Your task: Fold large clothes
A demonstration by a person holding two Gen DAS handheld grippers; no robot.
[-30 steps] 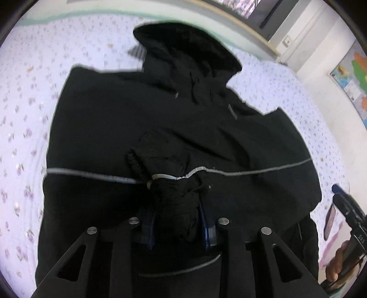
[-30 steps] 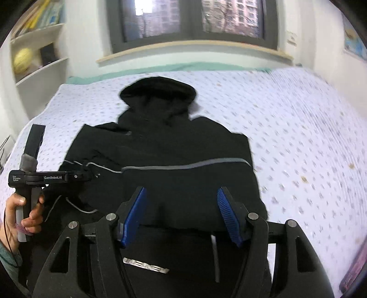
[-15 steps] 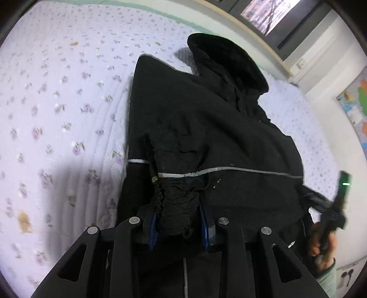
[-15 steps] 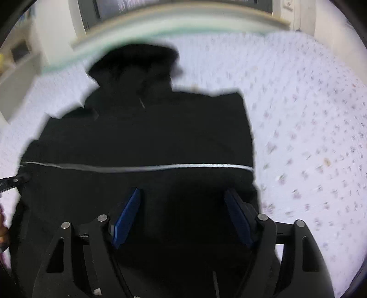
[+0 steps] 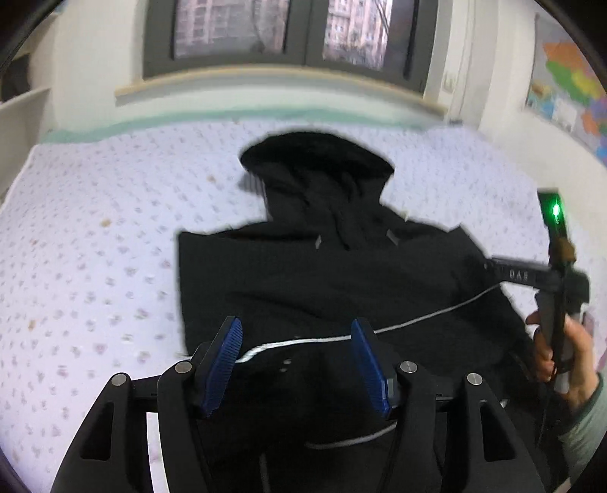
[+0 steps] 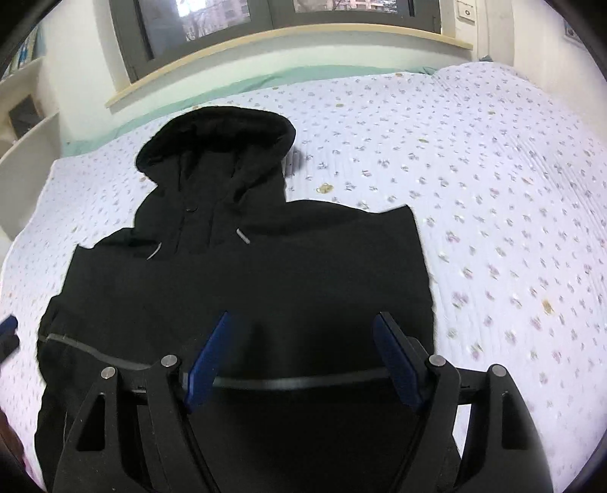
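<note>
White quilted bedding with small purple flowers (image 6: 493, 182) covers a bed set against a far wall, under a dark-framed window (image 5: 292, 34) with a pale wooden sill. On this cover lies a black hooded jacket with thin grey reflective piping (image 6: 265, 273), spread flat with its hood (image 5: 315, 155) toward the window and both sides already folded inward so the body forms a rough rectangle.

From the left wrist view, the left gripper (image 5: 296, 356) hovers above the near part of the jacket; its blue ribbed pads (image 5: 224, 360) have just been opening and now stand apart with only the flat cloth below them, nothing clamped. At the right edge of that view a hand (image 5: 569, 356) in a grey-green sleeve holds the black handle of the other tool, a green light glowing at its top.

From the right wrist view, the right gripper (image 6: 299, 356) is spread wide over the jacket's near middle, pads clear of the cloth. A grey piping line (image 6: 288, 383) runs across just beneath it.
</note>
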